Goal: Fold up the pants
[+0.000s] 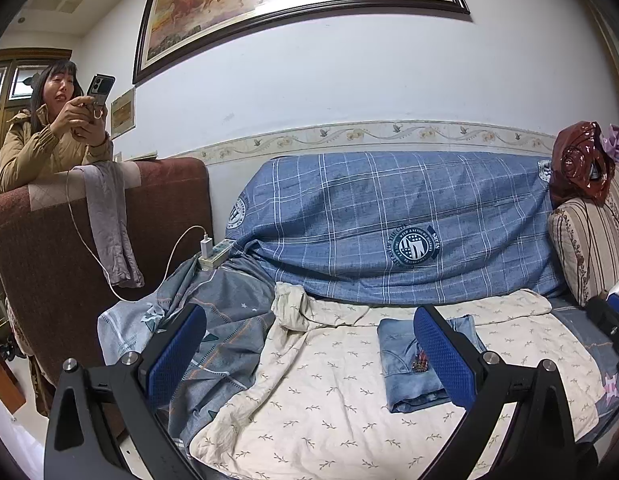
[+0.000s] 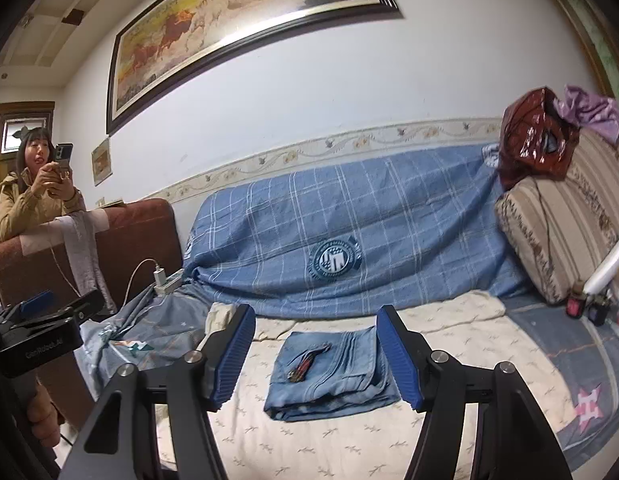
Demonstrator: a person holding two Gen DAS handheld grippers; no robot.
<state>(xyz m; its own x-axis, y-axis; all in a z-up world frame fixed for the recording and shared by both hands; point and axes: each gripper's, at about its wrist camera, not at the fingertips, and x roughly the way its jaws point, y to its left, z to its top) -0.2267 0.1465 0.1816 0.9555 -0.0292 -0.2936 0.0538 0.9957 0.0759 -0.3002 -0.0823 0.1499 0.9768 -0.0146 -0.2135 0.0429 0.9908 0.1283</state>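
The pants (image 2: pixel 329 372) are blue denim, folded into a compact rectangle, lying flat on a cream leaf-print sheet (image 2: pixel 293 444) on the sofa seat. In the left wrist view they (image 1: pixel 405 368) lie partly behind the right finger. My right gripper (image 2: pixel 315 354) is open and empty, held above and just in front of the pants, which show between its blue pads. My left gripper (image 1: pixel 309 352) is open and empty, left of the pants. It also shows at the left edge of the right wrist view (image 2: pixel 49 320).
A blue plaid cover (image 1: pixel 389 220) drapes the sofa back. A striped cushion (image 2: pixel 561 232) with a dark red bag (image 2: pixel 537 136) stands at right. A grey-blue blanket (image 1: pixel 221 320), power strip with charger (image 1: pixel 213 252) and brown armchair (image 1: pixel 53 264) are left. A person (image 1: pixel 49 128) leans behind the armchair.
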